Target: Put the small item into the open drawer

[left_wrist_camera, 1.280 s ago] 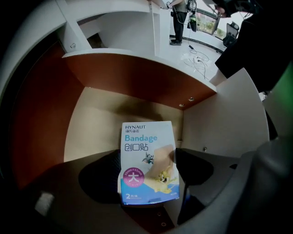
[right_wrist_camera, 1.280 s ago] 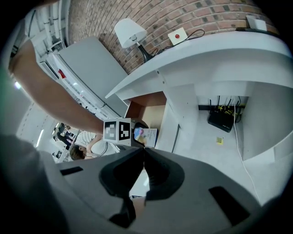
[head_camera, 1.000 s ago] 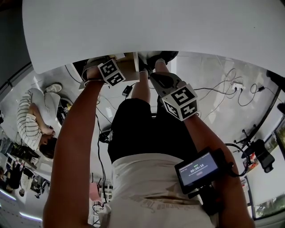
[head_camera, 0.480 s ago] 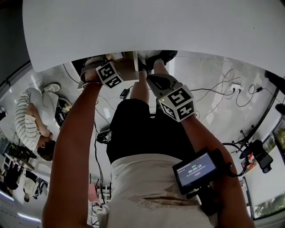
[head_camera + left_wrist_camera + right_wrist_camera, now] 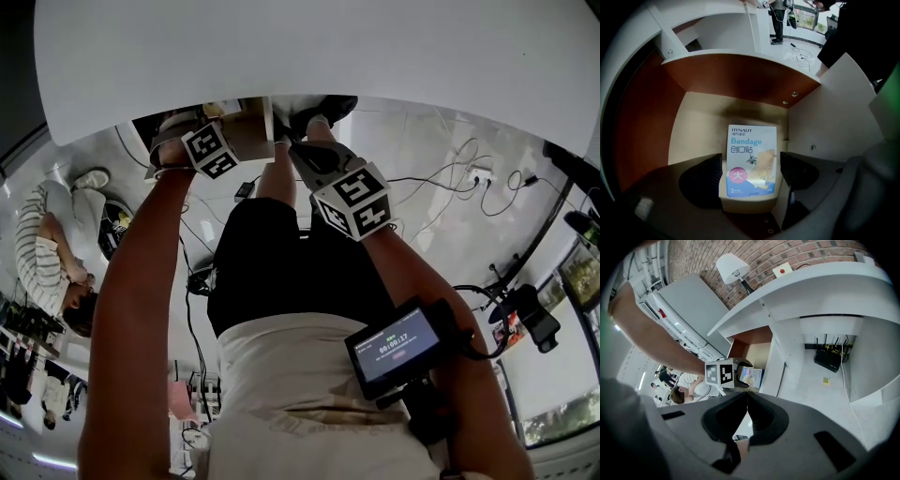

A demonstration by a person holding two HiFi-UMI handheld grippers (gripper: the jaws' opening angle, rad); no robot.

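Left gripper (image 5: pixel 752 172): jaws pinch the bandage box (image 5: pixel 751 154) by its two sides, printed face toward the camera. The box hangs over the near part of the open drawer (image 5: pixel 701 117), above its pale floor and close to its right wall. Right gripper (image 5: pixel 746 414): jaws pressed together with nothing between them, well apart from the drawer.

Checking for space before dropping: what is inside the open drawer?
The open wooden drawer shows a bare pale floor and reddish-brown walls. The white-and-blue bandage box held by the left gripper hides the floor's near part.
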